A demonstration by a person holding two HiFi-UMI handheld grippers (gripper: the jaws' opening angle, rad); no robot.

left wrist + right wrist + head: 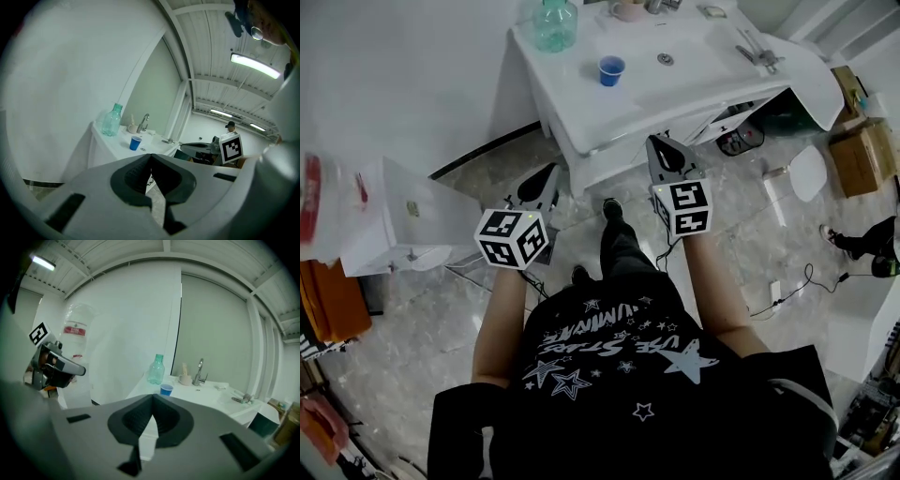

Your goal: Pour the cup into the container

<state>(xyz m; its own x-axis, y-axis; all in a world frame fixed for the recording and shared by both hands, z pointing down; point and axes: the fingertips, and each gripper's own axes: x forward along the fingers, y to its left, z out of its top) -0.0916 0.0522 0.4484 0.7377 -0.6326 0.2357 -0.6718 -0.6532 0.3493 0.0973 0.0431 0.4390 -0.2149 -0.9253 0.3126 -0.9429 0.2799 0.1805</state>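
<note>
A small blue cup (611, 70) stands on the white sink counter (581, 103), with a teal bottle (554, 23) at the counter's back left corner. Both grippers hang in front of the counter, well short of the cup. My left gripper (546, 174) has its jaws together with nothing between them, and so does my right gripper (660, 142). The left gripper view shows its closed tips (151, 157) below the cup (135, 142) and the bottle (112, 120). In the right gripper view the shut tips (152, 398) sit under the cup (166, 389) and the bottle (157, 369).
A faucet (200, 371) and a mug (186, 379) stand at the counter's back by the basin drain (666, 58). A white box (394, 220) is on the floor at left and cardboard boxes (862, 155) at right. Cables trail over the tiles (797, 286).
</note>
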